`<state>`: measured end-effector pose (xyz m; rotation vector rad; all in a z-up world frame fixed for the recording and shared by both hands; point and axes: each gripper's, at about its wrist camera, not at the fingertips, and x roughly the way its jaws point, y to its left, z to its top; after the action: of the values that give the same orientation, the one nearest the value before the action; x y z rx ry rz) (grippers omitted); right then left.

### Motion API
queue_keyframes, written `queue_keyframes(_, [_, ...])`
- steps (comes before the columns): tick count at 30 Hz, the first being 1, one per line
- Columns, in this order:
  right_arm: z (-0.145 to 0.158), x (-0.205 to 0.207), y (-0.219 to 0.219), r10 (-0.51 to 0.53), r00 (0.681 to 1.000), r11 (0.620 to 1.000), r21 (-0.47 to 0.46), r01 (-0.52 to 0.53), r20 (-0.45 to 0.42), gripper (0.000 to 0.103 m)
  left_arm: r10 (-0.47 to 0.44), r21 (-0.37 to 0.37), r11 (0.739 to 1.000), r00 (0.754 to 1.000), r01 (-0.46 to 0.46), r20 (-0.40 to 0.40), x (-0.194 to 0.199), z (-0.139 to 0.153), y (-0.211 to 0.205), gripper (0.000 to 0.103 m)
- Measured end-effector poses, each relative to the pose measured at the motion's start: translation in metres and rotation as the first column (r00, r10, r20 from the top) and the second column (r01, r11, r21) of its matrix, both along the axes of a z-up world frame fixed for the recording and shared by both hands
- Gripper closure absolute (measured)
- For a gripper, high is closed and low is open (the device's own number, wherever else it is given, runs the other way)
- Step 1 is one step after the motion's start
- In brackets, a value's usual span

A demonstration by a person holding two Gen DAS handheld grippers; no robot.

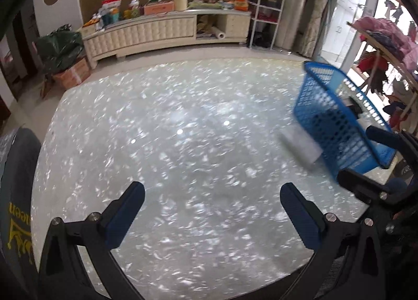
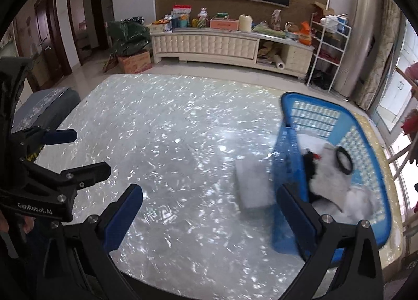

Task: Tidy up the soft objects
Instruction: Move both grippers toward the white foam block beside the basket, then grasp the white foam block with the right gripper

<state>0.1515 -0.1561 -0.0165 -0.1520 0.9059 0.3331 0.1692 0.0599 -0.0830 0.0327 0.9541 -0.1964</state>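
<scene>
A blue plastic basket (image 2: 365, 148) stands at the right side of the glossy marbled table (image 2: 169, 143); the same basket (image 1: 334, 117) shows in the left wrist view. Inside it lie white soft items and a black-and-white plush (image 2: 329, 169). A white rectangular sponge-like block (image 2: 252, 185) lies on the table against the basket's left wall, and the block (image 1: 300, 146) is blurred in the left wrist view. My left gripper (image 1: 211, 211) is open over bare table. My right gripper (image 2: 209, 211) is open, its right finger near the basket's front corner.
A grey cushioned seat (image 2: 44, 109) sits at the table's left edge. Beyond the table stand a cream cabinet (image 2: 230, 44) loaded with items, a white rack (image 2: 329, 46), a cardboard box (image 2: 134, 61) and doors at the left. A clothes rack (image 1: 386, 44) is at the right.
</scene>
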Motion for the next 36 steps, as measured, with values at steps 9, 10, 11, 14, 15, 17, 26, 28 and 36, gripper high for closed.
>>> queue_keyframes(9, [-0.027,0.020,0.027,0.049,0.997,0.999,-0.020,-0.050,-0.062,0.001,0.070,0.015,0.998,0.995,-0.069,-0.069,0.024,-0.034,0.027,0.000])
queue_keyframes(10, [-0.031,0.022,0.029,0.054,0.996,0.998,-0.023,-0.055,-0.070,0.001,0.073,0.021,0.997,0.995,-0.071,-0.074,0.026,-0.037,0.028,0.000])
queue_keyframes(11, [-0.034,0.024,0.031,0.056,0.995,0.998,-0.025,-0.058,-0.077,0.001,0.073,0.025,0.997,0.994,-0.071,-0.078,0.028,-0.040,0.028,0.000])
queue_keyframes(14, [-0.043,0.031,0.033,0.049,0.994,0.998,-0.036,-0.053,-0.098,0.001,0.068,0.027,0.997,0.993,-0.065,-0.097,0.034,-0.048,0.027,0.000])
queue_keyframes(15, [-0.048,0.035,0.033,0.042,0.993,0.998,-0.038,-0.046,-0.108,0.001,0.064,0.022,0.998,0.993,-0.062,-0.104,0.036,-0.050,0.027,0.000])
queue_keyframes(17, [-0.055,0.038,0.031,0.030,0.992,0.998,-0.043,-0.036,-0.122,0.001,0.066,0.022,0.998,0.991,-0.064,-0.113,0.040,-0.056,0.029,0.000])
queue_keyframes(26, [-0.079,0.061,0.029,-0.026,0.989,0.997,-0.074,0.015,-0.146,0.001,0.100,0.053,0.994,0.983,-0.093,-0.152,0.053,-0.077,0.035,0.000])
queue_keyframes(28, [-0.083,0.065,0.028,-0.046,0.989,0.995,-0.095,0.034,-0.138,0.001,0.106,0.055,0.994,0.982,-0.098,-0.157,0.055,-0.079,0.036,0.000])
queue_keyframes(36, [-0.099,0.075,0.017,-0.124,0.983,0.984,-0.145,0.105,-0.134,0.006,0.081,0.053,0.996,0.982,-0.073,-0.172,0.060,-0.087,0.033,0.000])
